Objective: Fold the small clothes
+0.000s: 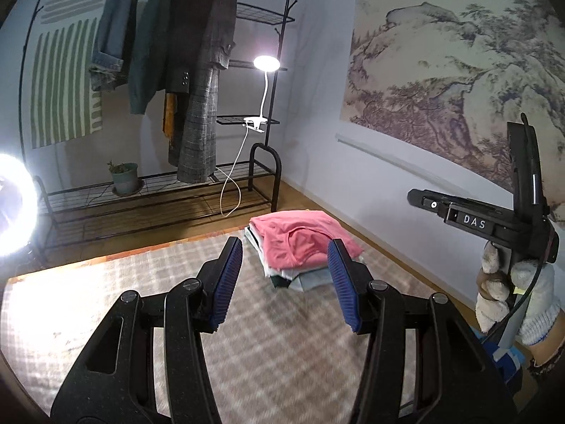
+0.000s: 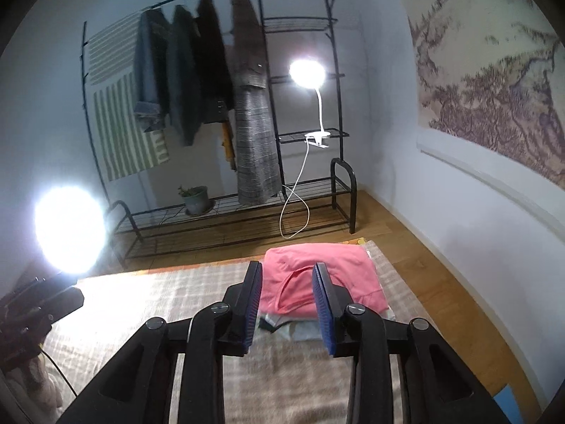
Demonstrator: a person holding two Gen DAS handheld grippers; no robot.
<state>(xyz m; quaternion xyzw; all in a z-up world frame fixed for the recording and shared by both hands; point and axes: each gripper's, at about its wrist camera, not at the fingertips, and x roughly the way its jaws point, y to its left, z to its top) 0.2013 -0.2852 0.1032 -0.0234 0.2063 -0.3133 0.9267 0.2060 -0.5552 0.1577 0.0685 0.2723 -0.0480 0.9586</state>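
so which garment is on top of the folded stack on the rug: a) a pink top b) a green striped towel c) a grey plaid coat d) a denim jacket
a, the pink top lies folded on top of the stack at the far end of the rug, with paler and darker layers showing under it, while both the left gripper and the right gripper are open and empty in front of it.
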